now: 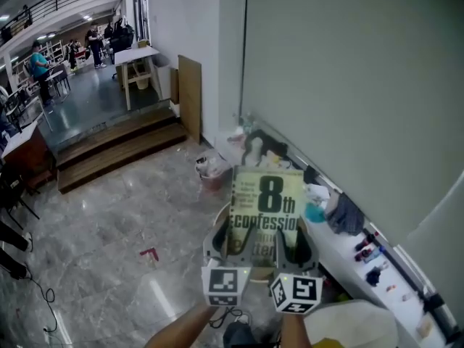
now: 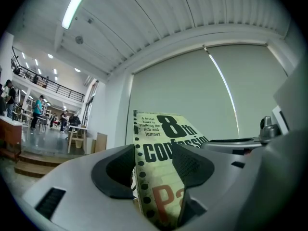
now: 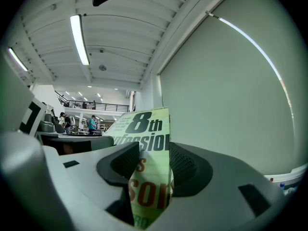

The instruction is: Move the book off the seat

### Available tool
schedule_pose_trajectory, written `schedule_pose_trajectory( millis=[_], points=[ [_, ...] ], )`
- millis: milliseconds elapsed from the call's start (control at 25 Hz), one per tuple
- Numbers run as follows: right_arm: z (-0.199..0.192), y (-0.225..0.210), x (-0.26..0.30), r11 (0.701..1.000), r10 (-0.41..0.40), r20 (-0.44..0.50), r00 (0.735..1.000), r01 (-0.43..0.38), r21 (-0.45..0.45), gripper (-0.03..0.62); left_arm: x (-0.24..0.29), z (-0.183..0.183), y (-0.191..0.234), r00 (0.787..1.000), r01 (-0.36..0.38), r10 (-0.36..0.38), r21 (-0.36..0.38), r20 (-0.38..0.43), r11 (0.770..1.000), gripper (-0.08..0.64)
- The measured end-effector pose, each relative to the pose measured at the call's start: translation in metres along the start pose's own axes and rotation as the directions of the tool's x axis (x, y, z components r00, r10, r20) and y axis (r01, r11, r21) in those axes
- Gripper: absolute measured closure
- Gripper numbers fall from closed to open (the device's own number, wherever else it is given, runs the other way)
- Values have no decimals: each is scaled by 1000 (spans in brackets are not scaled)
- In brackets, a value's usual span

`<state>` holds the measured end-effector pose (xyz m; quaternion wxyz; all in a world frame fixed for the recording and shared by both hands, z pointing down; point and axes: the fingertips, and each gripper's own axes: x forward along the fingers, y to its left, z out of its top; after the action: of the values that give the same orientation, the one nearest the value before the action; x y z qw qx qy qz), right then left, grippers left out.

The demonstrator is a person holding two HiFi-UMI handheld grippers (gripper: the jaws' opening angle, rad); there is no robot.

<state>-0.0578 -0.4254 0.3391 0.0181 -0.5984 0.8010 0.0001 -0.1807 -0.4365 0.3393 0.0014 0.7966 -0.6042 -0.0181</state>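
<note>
Two grips on book point(image 1: 264, 203): left gripper point(image 1: 230, 246), right gripper point(image 1: 293, 249) pinch lower edge, jaws narrow; move both together, avoid twisting.

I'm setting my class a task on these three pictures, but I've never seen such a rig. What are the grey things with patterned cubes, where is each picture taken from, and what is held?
No robot: a person holds a two-jaw gripper in each hand; the cubes are parts of them. The head view looks down on the left gripper and right gripper. The other two pictures come from cameras riding on each gripper. Both grippers are shut on one book, held above the floor. A cluttered white ledge runs along the wall.
</note>
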Motion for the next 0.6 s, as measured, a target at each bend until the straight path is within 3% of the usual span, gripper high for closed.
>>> schedule_pose_trajectory(
  millis=[360,600],
  points=[
    [-15,-56,101,999,31,-43,999,-30,13,393,111,-17,7,998,-47,46,-14,-34,999,311],
    [-36,-64,137,1000,5,-82,997,-3,23,393,149,-37,22,997,-24,23,-21,-69,999,311]
  ],
)
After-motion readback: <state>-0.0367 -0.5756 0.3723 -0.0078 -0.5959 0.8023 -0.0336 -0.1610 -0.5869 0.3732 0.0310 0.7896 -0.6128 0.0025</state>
